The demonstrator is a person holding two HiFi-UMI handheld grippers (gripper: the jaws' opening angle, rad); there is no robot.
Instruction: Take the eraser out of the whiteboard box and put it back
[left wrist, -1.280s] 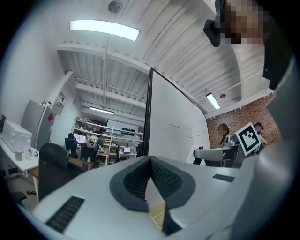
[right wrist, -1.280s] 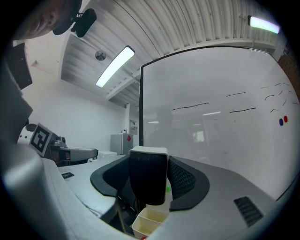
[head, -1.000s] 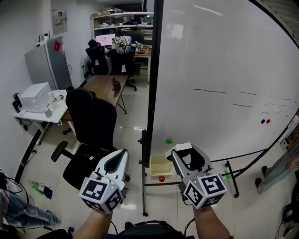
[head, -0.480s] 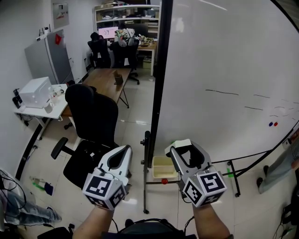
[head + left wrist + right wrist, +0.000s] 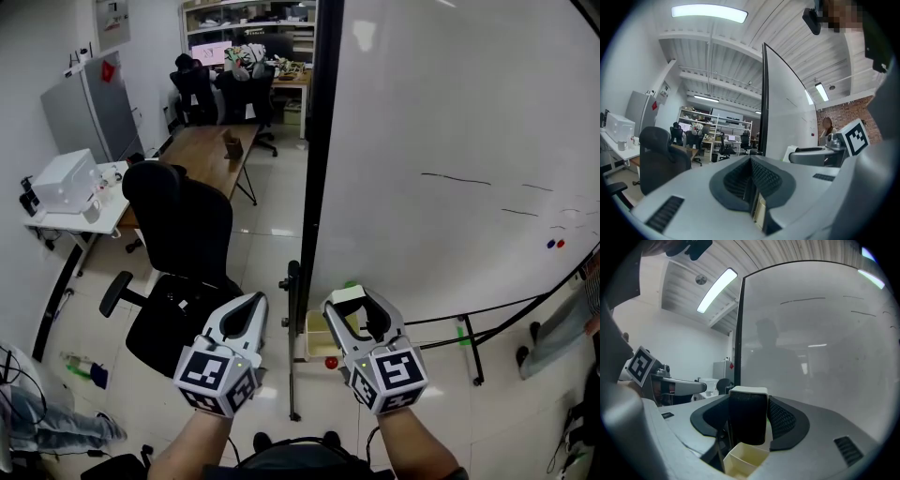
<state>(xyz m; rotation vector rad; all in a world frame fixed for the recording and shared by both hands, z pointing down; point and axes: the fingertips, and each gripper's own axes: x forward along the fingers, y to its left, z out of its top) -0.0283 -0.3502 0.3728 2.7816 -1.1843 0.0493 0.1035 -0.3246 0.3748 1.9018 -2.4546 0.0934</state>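
At left, right of the chair (image 5: 178, 234), left gripper (image 5: 249, 307): jaws pressed together on nothing, pointing level, apparently idle and parked aside so as not to crowd the work. Just right of it, low at the near foot of the whiteboard (image 5: 450, 141), box (image 5: 315, 323): pale, open-topped, mouth up to take things from above. Beside the box, right gripper (image 5: 354, 307): jaws spread wide yet clamped on the eraser (image 5: 344, 294), gripping its dark body on both sides, white face at the far end. Seen along those jaws, box compartments just below the eraser, eraser not inside. Probably held end-on like that to slip straight into a compartment. Likely the put-back step, with lowering and letting go left. Further right, bare board with faint pen strokes.
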